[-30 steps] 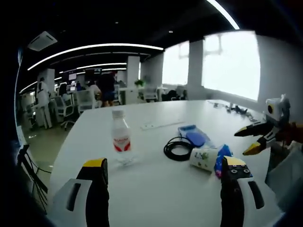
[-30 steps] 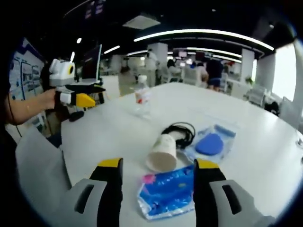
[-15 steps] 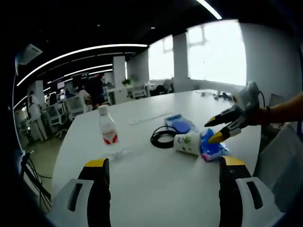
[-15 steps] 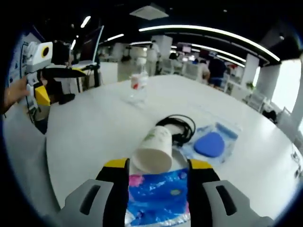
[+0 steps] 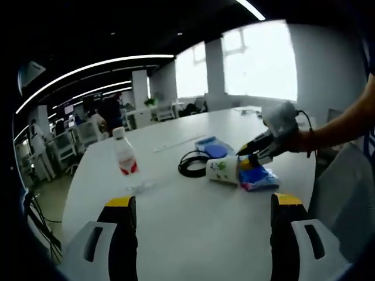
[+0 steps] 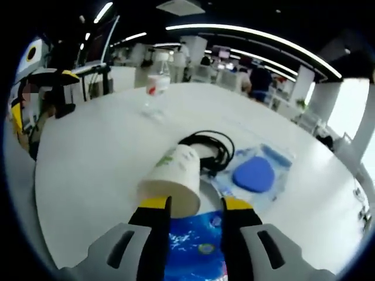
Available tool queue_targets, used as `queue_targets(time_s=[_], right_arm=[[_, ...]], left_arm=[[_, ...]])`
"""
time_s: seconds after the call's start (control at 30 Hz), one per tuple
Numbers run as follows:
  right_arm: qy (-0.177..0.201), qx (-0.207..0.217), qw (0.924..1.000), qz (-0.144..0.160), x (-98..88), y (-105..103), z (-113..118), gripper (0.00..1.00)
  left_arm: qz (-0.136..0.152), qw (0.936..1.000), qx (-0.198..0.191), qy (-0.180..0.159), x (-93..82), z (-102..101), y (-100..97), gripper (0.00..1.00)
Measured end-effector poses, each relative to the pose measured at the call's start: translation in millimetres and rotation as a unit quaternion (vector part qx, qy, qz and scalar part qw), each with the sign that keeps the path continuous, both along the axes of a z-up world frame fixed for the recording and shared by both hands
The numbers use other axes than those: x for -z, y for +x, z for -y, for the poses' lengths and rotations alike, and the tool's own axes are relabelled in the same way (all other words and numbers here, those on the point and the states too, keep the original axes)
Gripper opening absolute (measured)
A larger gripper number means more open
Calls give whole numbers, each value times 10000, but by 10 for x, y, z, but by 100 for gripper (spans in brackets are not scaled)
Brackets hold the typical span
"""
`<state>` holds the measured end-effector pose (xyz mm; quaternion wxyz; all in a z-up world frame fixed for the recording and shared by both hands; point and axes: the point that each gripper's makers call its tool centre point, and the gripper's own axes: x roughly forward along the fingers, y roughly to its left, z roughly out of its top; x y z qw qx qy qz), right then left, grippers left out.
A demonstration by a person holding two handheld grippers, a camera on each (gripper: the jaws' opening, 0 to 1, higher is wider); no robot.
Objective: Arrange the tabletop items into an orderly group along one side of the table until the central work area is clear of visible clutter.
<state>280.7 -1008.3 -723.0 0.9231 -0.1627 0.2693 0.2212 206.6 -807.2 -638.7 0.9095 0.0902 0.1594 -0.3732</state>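
My right gripper [image 6: 196,205] has its jaws drawn in on a blue packet [image 6: 196,237] lying flat on the white table [image 6: 88,152]. Just past the fingertips a paper cup [image 6: 173,181] lies on its side, touching the packet. Behind it are a black cable coil [image 6: 208,146] and a clear pouch with a blue pad [image 6: 255,175]. A water bottle [image 6: 153,88] stands upright farther back. In the left gripper view, my left gripper [image 5: 203,201] is open and empty above the near table. The right gripper [image 5: 249,157] rests at the packet [image 5: 256,178] beside the cup [image 5: 222,170].
A white power strip [image 5: 176,143] lies behind the cable coil [image 5: 193,164]. The bottle [image 5: 125,159] stands alone at the left. My left gripper [image 6: 41,93] hovers off the table's left edge. Desks, chairs and people fill the office beyond. A grey chair back [image 5: 345,205] is at the right.
The right gripper has moved forward over the blue packet and its jaws have narrowed onto it. The left gripper view has swung a little left. The items lie where they were.
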Motion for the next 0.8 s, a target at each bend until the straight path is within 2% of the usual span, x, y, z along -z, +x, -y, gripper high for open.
queue_targets(time_s=[0.17,0.37,0.53,0.73,0.8], right_arm=[[73,96,9999,-35,18,21,-23,16],[227,218,9995,42,-32,43,-33,0],[381,342,9987,50,-78,61,-18,0],[749,497,9959,-58,-163,2,-45,0],[905,574,9940,-202,-189,-45,-68,0]], left_arm=[[-85,9999,99,-33,42,46,-41,94],[15,9996,257,89,45,90,-57,94],[7,9995,302,56,65,102,-35,92],[-30,9992,395,59,90,108,-21,92],[38,9991,431,49,74,113,-9,92]])
